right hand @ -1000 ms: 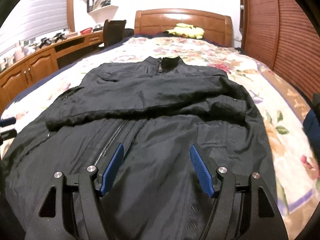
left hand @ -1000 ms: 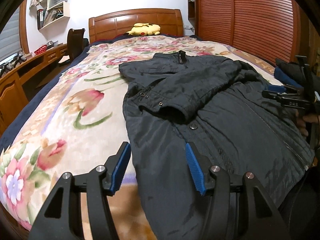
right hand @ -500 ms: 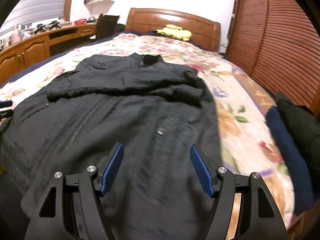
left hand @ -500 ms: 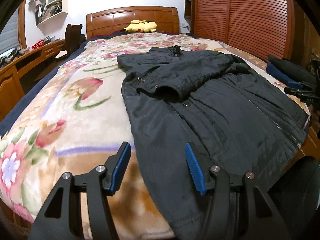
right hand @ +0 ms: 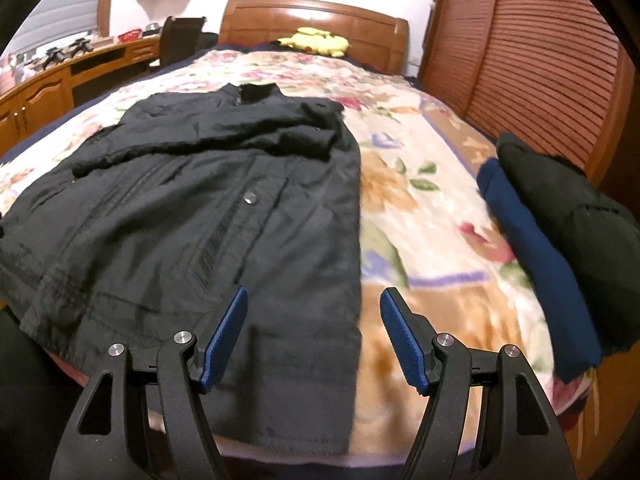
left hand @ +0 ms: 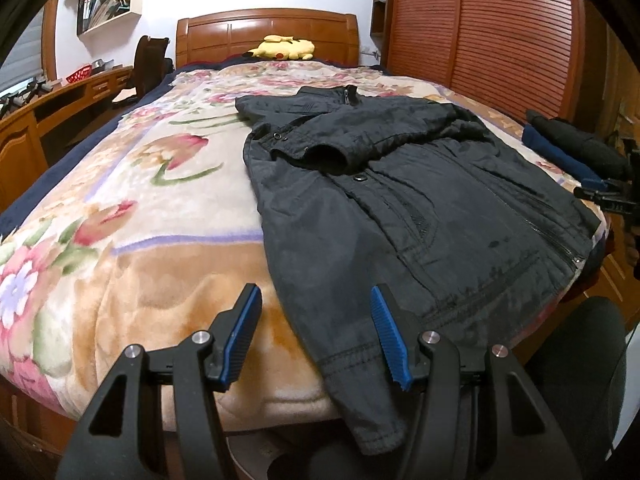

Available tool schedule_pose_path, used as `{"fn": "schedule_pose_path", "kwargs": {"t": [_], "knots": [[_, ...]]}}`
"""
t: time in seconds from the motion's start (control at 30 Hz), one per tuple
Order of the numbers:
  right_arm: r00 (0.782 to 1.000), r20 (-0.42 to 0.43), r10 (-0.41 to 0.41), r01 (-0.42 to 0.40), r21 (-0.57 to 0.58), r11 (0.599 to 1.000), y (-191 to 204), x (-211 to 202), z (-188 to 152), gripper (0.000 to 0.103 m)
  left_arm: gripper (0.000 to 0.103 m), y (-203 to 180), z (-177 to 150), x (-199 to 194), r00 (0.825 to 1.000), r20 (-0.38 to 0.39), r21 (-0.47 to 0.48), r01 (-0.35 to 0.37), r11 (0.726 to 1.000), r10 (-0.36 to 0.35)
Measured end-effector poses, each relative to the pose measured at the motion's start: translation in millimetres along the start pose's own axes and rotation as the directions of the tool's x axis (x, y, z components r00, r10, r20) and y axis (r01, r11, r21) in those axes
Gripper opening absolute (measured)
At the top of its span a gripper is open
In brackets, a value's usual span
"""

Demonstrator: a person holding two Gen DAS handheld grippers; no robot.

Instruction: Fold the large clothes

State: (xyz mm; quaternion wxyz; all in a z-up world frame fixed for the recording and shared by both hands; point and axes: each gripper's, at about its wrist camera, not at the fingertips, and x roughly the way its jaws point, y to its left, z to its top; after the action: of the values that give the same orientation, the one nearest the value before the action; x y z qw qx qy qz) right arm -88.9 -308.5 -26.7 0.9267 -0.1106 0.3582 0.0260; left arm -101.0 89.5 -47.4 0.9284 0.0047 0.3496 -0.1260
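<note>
Black fabric of the jacket is seen in the left wrist view spread on the floral blanket, 1 sleeve folded across the chest; the left gripper is held with jaws parted and empty above the hem. In the right wrist view, the right gripper is likewise parted and empty over the jacket's edge. The body folds are judged undone. No writing is legible.

The left tool fills the bottom of its frame, blue-padded jaws apart, gripping nothing. The right tool sits likewise at the bottom of its frame, jaws spread somewhat wider and empty, and also shows at the right edge of the left view.
</note>
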Motion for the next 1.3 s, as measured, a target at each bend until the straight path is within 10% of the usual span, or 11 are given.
{"fn": "schedule_pose_path", "kwargs": {"t": [0.7,1.3], "knots": [[0.995,-0.063,0.082,-0.077,0.075,0.994,-10,12,-32,0.07,0.055,-11,-23,-8,0.999,0.003,0.024,0.043,0.999,-0.043],[0.988,-0.065,0.143,-0.139,0.053,0.989,0,13,-39,0.057,0.003,-16,-6,-35,0.996,0.07,0.032,0.06,0.998,-0.062]]}}
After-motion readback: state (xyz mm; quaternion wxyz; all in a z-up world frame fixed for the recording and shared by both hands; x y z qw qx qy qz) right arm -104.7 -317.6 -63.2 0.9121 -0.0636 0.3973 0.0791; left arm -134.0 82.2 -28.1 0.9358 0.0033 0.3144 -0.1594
